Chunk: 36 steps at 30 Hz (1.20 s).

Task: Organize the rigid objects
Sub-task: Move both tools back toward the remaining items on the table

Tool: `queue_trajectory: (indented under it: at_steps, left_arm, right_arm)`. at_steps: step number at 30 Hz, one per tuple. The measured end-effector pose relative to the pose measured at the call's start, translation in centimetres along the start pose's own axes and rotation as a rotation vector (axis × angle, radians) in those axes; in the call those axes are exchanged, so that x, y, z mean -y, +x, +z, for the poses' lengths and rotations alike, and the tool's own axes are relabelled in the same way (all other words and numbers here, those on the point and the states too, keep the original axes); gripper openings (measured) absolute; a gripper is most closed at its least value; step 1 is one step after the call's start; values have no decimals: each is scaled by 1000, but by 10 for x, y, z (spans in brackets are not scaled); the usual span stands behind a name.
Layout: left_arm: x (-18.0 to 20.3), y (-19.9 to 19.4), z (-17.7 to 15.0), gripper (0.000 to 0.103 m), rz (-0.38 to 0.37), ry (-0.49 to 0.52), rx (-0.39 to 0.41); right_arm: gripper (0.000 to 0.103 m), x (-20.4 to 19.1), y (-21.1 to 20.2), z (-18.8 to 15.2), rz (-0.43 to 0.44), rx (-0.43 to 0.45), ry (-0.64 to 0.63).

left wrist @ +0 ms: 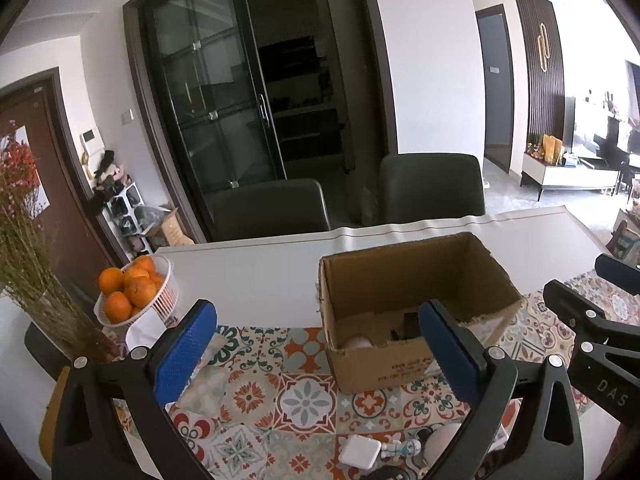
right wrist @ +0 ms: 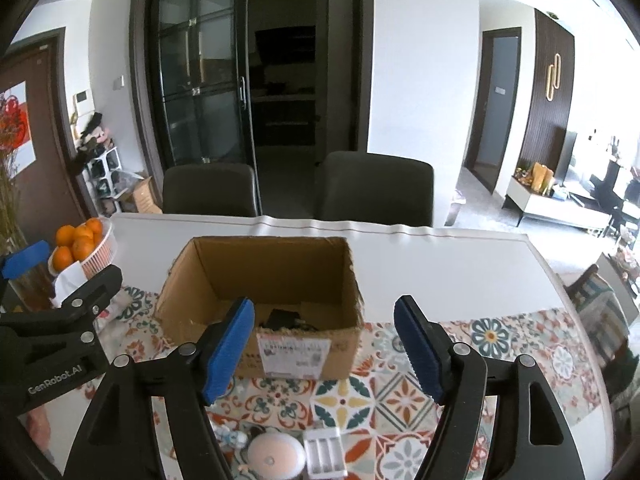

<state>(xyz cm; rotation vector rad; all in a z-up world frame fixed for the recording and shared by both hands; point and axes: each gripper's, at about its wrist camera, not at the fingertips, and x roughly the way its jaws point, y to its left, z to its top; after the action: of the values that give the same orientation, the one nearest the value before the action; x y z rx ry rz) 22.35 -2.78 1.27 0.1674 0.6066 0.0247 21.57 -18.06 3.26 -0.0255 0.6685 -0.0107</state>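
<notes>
An open cardboard box (left wrist: 416, 312) (right wrist: 264, 292) stands on a patterned mat; a black item (right wrist: 282, 319) and a pale round item (left wrist: 357, 342) lie inside. My left gripper (left wrist: 320, 360) is open and empty, held above the mat in front of the box. My right gripper (right wrist: 324, 352) is open and empty, just in front of the box. Below the grippers on the mat lie a white square block (left wrist: 360, 452), a small astronaut figure (left wrist: 402, 449) (right wrist: 232, 437), a white round device (right wrist: 276, 456) and a white battery holder (right wrist: 323, 452).
A white basket of oranges (left wrist: 134, 294) (right wrist: 84, 246) stands at the table's left, next to a vase of dried flowers (left wrist: 36, 280). Two dark chairs (left wrist: 430, 190) stand behind the white table (right wrist: 440, 264).
</notes>
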Motion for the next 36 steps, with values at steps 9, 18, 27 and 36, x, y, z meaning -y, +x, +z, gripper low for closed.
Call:
queue_trajectory:
  at_steps: [9,18,27,36]
  left_arm:
    - [7,-18,-23,103,-11,-7,-21]
    - [13,-21,-50,103,-39,-8,-84]
    - [17,-14,-78,103,-58,-2,-165]
    - [16,-2,-109,101,-70,4,-241]
  right_arm:
    - [73,7,-19,-27,-19,-6,18]
    - [73,8,-25,-55,-30,-33,2]
    - [73,6,-19,-84,-14,-101,-11]
    - [73,-1,-9,-110,-2,-178,-23]
